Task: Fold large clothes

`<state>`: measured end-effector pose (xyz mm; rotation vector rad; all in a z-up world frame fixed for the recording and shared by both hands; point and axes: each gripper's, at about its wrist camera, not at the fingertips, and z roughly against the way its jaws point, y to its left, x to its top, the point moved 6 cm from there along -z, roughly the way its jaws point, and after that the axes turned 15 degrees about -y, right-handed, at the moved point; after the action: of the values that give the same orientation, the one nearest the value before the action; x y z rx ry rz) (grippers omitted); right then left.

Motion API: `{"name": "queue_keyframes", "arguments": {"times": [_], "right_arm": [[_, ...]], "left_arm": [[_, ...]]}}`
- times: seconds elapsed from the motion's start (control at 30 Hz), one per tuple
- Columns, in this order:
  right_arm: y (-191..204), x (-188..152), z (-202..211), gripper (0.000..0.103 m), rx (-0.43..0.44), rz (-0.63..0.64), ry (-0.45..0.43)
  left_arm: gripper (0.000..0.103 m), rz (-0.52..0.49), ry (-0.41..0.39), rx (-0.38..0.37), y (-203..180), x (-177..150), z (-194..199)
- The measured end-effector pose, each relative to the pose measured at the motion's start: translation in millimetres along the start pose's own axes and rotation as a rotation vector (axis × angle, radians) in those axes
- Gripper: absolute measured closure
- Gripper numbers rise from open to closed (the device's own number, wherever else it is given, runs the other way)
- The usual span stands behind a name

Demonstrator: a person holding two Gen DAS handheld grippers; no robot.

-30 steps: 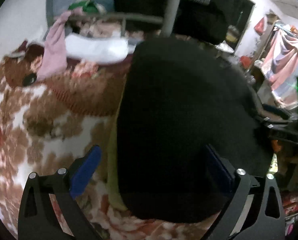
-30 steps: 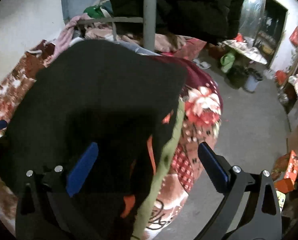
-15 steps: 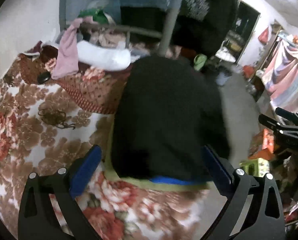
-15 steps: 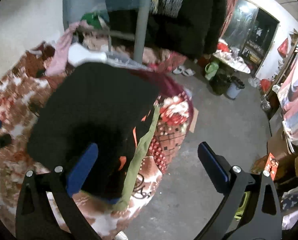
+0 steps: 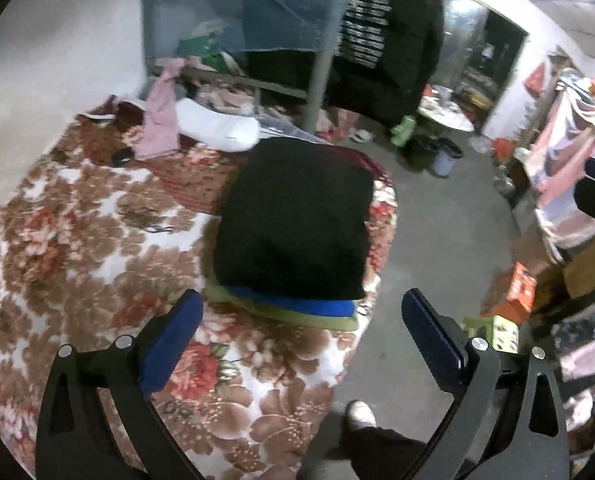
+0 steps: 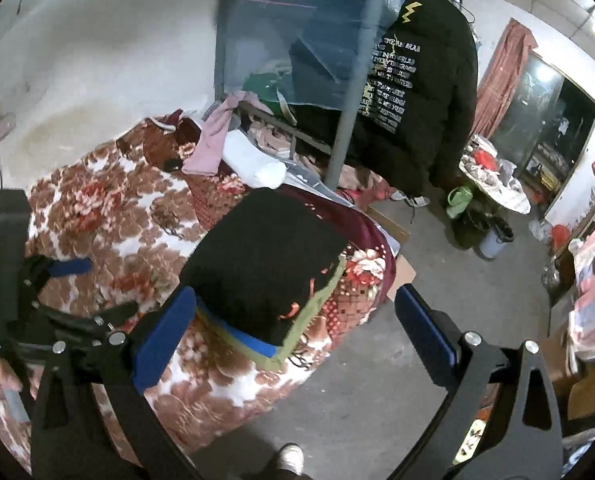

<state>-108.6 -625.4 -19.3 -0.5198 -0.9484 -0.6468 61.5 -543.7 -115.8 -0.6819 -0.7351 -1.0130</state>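
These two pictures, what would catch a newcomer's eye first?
A folded black garment sits atop a stack with blue and olive-green layers, near the corner of a bed covered by a brown-and-red floral blanket. Behind it, a black jacket with white lettering hangs by a grey metal post. Both blue-padded hand-held grippers, left and right, are open and empty.

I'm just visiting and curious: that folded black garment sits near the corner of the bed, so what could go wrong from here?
The black garment tops a small stack near the edge of the floral blanket, beside bare floor, so a nudge might tip it off. Green and blue layers poke out unevenly underneath, so the pile may be lopsided. Both the left gripper and right gripper are open and apart from it, so nothing steadies it.
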Motion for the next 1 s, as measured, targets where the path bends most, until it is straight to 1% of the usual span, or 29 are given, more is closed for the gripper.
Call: {"name": "queue_keyframes", "arguments": {"times": [0.07,0.2,0.27,0.33,0.5,0.6,0.7,0.77,0.83,1.0], "right_arm": [[-8,-8,0,0.005,0.045,-0.025,0.017],[-19,-13,-2,0.005,0.079,-0.028,0.017],[-21,-13,0,0.005,0.112,-0.037,0.025],[-22,-9,2,0.005,0.121,-0.019,0.015],[-31,2,4,0.005,0.151,-0.05,0.0],[-36,5,-2,0.005,0.142,-0.076,-0.013],[-39,4,-9,0.005,0.13,-0.104,-0.004],[-40,5,-11,0.005,0.124,-0.117,-0.003],[-38,7,-12,0.005,0.128,-0.113,0.003],[-34,12,-12,0.005,0.128,-0.089,-0.005]], "left_arm": [[0.005,0.007,-0.019,0.004,-5,2,4],[0.005,-0.022,-0.042,0.055,-22,7,6],[0.005,-0.015,-0.046,0.054,-34,13,10],[0.005,-0.013,-0.055,0.048,-44,19,14],[0.005,-0.007,-0.052,0.057,-53,28,12],[0.005,-0.016,-0.062,0.07,-52,30,13],[0.005,-0.025,-0.071,0.065,-51,32,12],[0.005,-0.034,-0.063,0.058,-51,35,11],[0.005,-0.03,-0.055,0.052,-50,37,12],[0.005,-0.009,-0.076,0.038,-51,44,16]]}}
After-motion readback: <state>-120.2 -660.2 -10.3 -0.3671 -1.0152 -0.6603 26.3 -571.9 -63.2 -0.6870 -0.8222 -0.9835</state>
